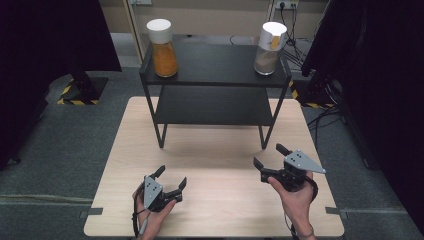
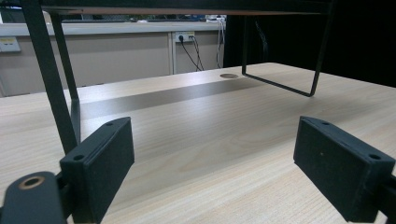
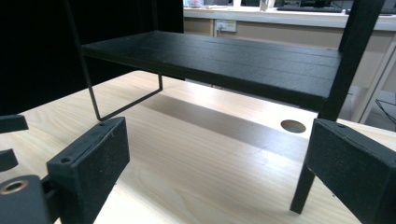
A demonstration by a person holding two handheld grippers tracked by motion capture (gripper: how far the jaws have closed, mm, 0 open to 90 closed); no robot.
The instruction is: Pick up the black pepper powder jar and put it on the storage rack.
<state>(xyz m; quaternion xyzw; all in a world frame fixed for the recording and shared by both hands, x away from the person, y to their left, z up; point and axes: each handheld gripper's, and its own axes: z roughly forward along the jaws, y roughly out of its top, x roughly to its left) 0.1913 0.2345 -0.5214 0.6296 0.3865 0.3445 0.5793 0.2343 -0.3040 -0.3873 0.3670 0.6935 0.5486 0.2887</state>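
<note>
Left gripper [image 1: 172,181] and right gripper [image 1: 270,156]: jaws wide apart, empty, low over the table [image 1: 215,150], near the black rack [image 1: 215,82] holding two jars.

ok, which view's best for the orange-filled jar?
High view: the orange-filled jar stands whole, white lid on, at the left end of the black shelf's top tier. Both gripper views sit below that tier and catch its underside or lower board.

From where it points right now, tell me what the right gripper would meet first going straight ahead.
Likely the black metal two-tier shelf: the open right gripper aims under its lower board, so the rack's near black leg may come first; depth is unclear.
</note>
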